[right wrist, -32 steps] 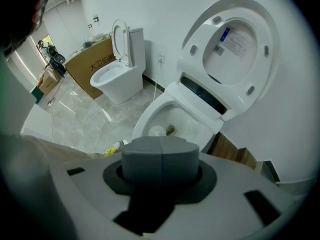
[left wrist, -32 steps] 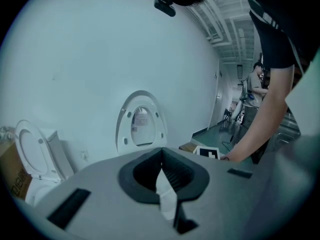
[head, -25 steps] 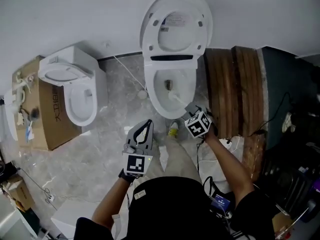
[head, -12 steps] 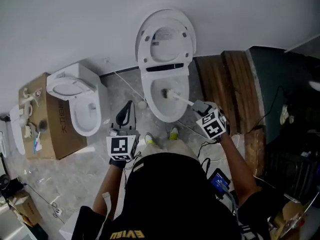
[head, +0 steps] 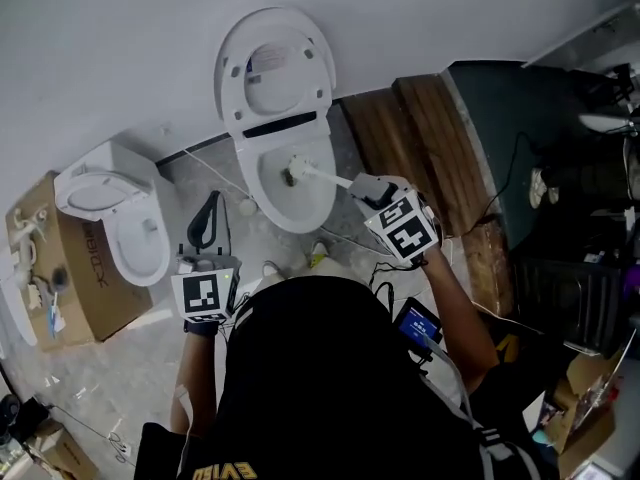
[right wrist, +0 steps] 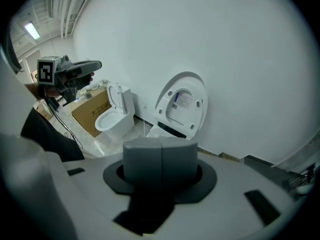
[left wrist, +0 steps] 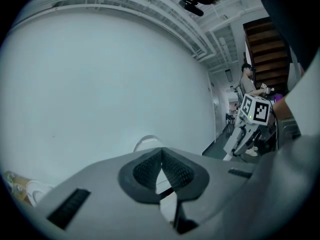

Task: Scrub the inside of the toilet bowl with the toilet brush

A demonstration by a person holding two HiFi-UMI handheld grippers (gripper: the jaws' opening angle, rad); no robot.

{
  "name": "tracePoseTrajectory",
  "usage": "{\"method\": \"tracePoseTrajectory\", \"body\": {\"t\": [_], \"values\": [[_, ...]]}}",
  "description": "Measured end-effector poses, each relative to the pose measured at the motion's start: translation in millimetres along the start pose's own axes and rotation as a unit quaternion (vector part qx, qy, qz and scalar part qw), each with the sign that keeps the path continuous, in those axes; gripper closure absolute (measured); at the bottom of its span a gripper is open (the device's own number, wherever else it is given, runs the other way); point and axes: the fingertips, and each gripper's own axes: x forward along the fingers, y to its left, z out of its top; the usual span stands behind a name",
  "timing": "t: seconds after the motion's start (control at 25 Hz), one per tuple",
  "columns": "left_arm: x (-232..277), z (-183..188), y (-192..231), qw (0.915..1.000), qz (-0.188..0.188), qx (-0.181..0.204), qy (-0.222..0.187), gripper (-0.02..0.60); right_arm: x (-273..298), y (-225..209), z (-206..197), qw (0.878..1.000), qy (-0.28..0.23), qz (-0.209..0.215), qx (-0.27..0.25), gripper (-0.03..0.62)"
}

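The white toilet (head: 268, 200) stands against the wall with its lid (head: 277, 68) raised. The toilet brush (head: 294, 171) has its head inside the bowl, and its white handle slants right into my right gripper (head: 362, 184), which is shut on it just past the bowl's right rim. In the right gripper view the jaws (right wrist: 161, 159) are pressed together and hide the handle; the lid (right wrist: 182, 104) shows beyond them. My left gripper (head: 210, 201) hangs left of the bowl, shut on nothing, with its pads (left wrist: 150, 166) touching in the left gripper view.
A second white toilet (head: 125, 230) stands to the left with a cardboard box (head: 40, 288) beside it. Wooden boards (head: 410, 138) and a dark panel (head: 500, 128) lie right of the bowl. A small yellow bottle (head: 318, 258) and cables (head: 375, 268) are on the floor near my feet.
The view has swung, so the toilet now sits further left. My left gripper has drawn back to the left of the bowl. The brush head stays in the bowl, held by the right gripper.
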Motion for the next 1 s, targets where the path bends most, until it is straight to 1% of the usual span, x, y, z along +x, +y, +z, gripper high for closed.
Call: {"method": "tracePoseTrajectory", "body": {"t": [0.28,0.48,0.72,1.0], "values": [[-4,-2,1,0.9999,0.010,-0.008,0.006,0.571,-31,-11,-2,0.999,-0.008,-0.006,0.039,0.445],[-7,1,8,0.9998,0.017,-0.006,0.005,0.571,-32,-5,-5,0.999,-0.003,-0.005,0.038,0.445],[-9,2,12,0.9995,0.030,-0.001,0.005,0.571,-28,-3,-2,1.000,-0.008,-0.001,0.026,0.445],[-17,2,15,0.9991,0.042,0.000,0.011,0.571,-33,-1,-1,0.999,-0.016,-0.002,0.028,0.445]]}}
